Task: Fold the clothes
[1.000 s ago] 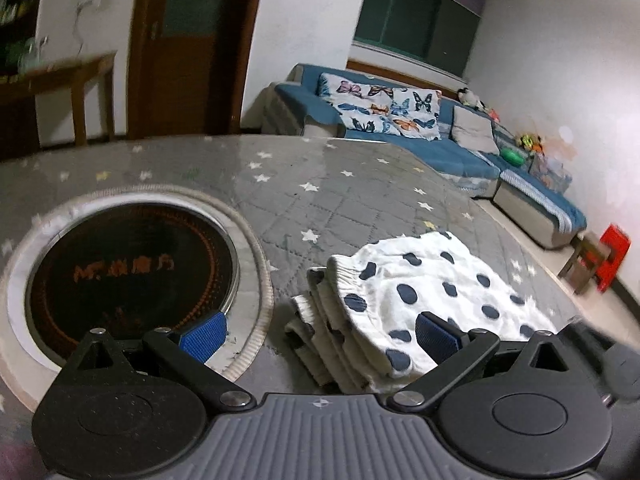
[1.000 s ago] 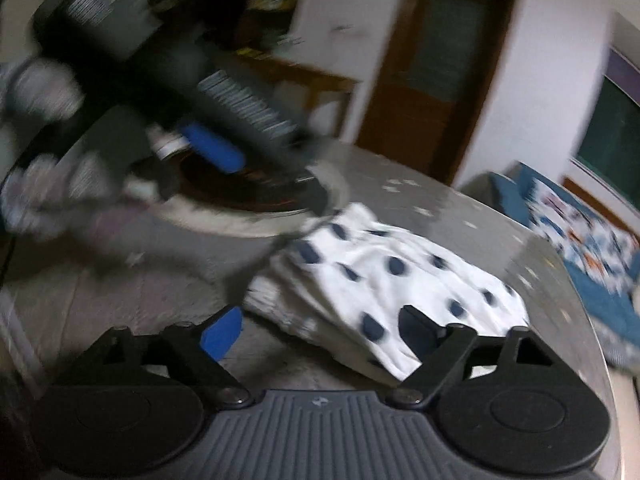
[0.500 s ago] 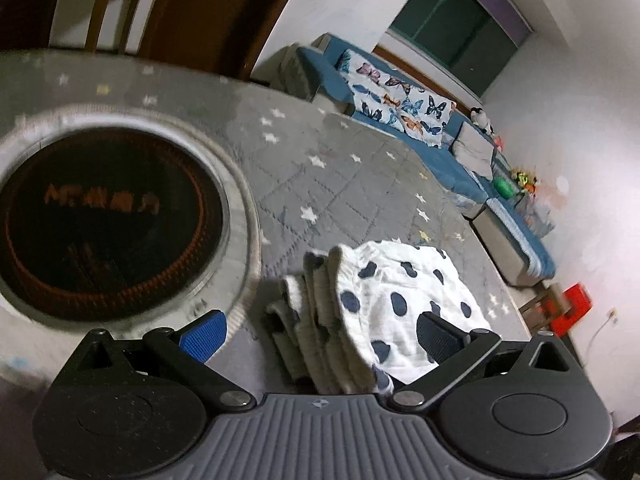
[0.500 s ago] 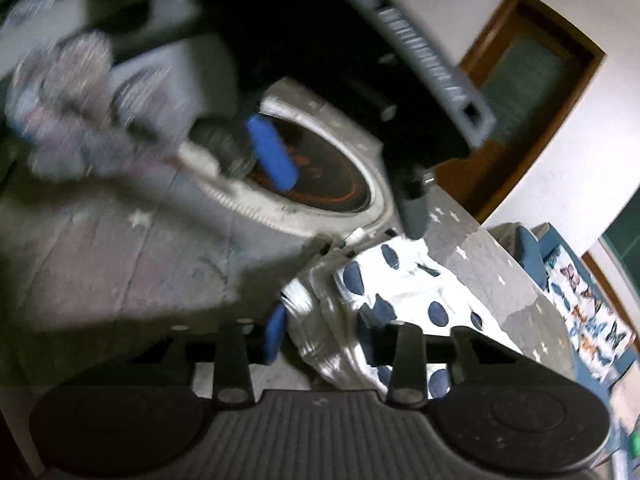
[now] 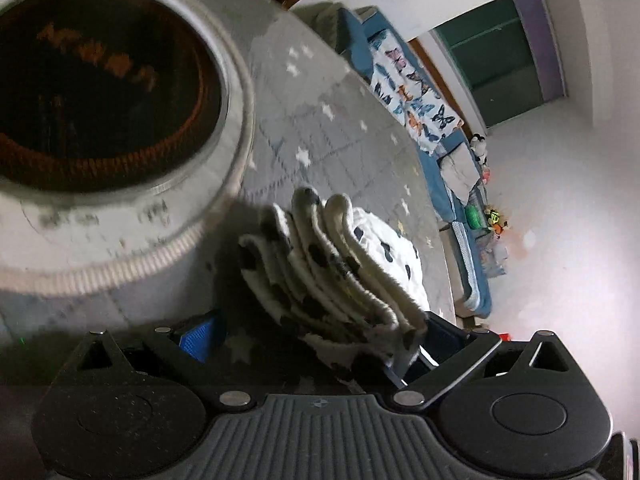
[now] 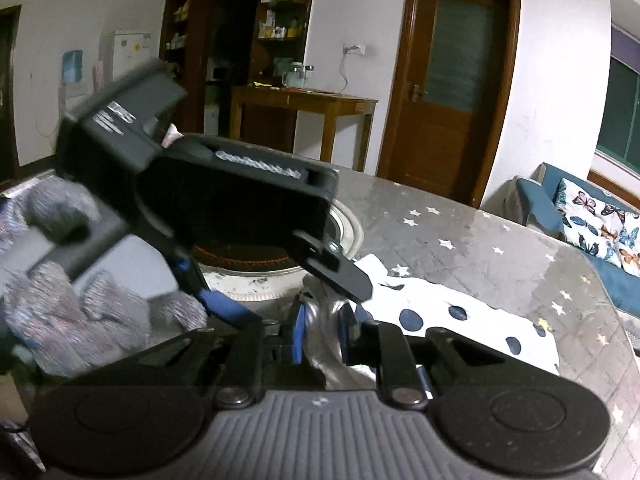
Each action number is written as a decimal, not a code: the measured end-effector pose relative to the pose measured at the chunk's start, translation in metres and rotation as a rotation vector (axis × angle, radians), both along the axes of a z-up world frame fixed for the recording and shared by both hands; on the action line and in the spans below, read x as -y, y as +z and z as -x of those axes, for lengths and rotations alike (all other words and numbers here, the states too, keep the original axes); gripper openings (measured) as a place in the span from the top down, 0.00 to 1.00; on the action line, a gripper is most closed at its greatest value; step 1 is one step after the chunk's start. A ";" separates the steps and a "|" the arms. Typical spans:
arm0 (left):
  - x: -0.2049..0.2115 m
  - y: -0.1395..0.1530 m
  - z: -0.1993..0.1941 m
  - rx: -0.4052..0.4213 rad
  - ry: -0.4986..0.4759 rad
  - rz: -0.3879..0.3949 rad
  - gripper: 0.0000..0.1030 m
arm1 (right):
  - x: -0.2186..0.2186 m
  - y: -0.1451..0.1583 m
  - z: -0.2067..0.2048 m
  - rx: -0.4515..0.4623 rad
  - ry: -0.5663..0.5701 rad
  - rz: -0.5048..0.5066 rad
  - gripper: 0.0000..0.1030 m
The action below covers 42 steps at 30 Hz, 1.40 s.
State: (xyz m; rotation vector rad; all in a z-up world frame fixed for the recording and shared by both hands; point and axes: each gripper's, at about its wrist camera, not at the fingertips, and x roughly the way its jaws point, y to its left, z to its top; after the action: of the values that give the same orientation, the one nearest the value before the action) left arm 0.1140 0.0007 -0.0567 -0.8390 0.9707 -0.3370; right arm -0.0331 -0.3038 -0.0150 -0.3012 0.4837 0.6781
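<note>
The left gripper [image 5: 316, 344] gapes wide around the folded garment's [image 5: 344, 264] layered edge. That garment lies just right of the round burner [image 5: 100, 92]. The right gripper [image 6: 322, 330] pinches the garment's near edge.

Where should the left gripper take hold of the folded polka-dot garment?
Probably at the stacked folded edge of the polka-dot garment, coming in from the heater ring side. The layers fan out there, already between the open left gripper; the right gripper pinches the same end.
</note>
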 end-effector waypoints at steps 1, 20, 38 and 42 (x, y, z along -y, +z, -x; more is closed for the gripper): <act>0.002 0.000 -0.001 0.002 -0.002 0.006 0.01 | 0.001 0.000 0.002 -0.002 0.000 -0.007 0.85; -0.006 -0.019 -0.006 -0.026 -0.013 0.035 0.70 | 0.068 0.008 -0.011 -0.211 -0.012 -0.222 0.76; -0.018 -0.012 -0.001 -0.002 0.000 -0.021 0.69 | 0.122 -0.039 -0.128 -0.291 -0.394 -0.102 0.67; -0.018 -0.011 -0.001 0.001 0.002 -0.029 0.69 | 0.143 -0.045 -0.127 -0.329 -0.432 -0.125 0.55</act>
State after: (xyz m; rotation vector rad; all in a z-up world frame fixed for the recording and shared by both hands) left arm 0.1154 0.0190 -0.0678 -0.8138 0.9716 -0.3208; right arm 0.0939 -0.4464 -0.0604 0.0388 0.7891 0.3313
